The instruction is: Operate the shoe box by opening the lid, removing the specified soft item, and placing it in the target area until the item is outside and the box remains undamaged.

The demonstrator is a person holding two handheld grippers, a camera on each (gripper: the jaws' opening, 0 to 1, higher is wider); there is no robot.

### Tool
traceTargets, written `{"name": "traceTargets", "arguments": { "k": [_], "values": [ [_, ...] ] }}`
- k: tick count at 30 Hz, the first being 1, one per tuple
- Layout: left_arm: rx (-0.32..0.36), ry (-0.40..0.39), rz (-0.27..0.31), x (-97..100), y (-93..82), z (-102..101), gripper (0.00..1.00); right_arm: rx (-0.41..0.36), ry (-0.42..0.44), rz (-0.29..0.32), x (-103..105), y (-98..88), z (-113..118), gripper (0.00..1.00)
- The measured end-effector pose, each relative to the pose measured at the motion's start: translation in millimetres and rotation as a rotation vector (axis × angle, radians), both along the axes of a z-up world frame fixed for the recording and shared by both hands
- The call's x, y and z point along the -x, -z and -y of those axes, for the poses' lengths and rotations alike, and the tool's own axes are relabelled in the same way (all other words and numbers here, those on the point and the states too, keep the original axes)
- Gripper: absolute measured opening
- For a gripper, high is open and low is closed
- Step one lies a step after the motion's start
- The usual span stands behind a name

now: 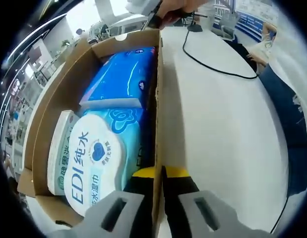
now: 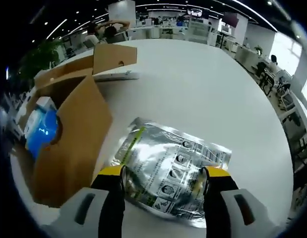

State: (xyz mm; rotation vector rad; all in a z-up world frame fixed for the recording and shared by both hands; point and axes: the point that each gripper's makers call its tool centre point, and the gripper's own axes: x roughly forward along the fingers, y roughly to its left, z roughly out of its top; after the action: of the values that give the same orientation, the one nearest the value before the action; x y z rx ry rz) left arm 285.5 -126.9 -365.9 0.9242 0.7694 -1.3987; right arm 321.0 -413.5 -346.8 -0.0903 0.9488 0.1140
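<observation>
Between the right gripper's (image 2: 163, 183) parted fingers (box (image 2: 69, 144) alongside) lies the silver pouch (image 2: 168, 168).

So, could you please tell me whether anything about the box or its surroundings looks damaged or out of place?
Nothing stands out. The cardboard box is open and looks intact, wipes packs lie inside, and the silver pouch rests flat on the white table between the right hand-held gripper's open jaws.

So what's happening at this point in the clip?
A person works with two handheld grippers at a white table. The left gripper is clamped on the side wall of the open cardboard box, which holds blue wet-wipe packs. The right gripper is open around a silver foil pouch lying on the table outside the box.
</observation>
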Motion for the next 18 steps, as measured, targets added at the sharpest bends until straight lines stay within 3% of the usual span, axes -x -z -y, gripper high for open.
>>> {"name": "traceTargets", "arguments": {
  "k": [8,18],
  "values": [
    [0.000,-0.002,0.000,0.1,0.0,-0.1,0.01,-0.008,-0.066,0.022,6.5,0.7,2.5,0.61],
    [0.000,-0.004,-0.001,0.0,-0.1,0.1,0.01,-0.020,-0.238,0.037,21.3,3.7,3.6,0.60]
  ]
}}
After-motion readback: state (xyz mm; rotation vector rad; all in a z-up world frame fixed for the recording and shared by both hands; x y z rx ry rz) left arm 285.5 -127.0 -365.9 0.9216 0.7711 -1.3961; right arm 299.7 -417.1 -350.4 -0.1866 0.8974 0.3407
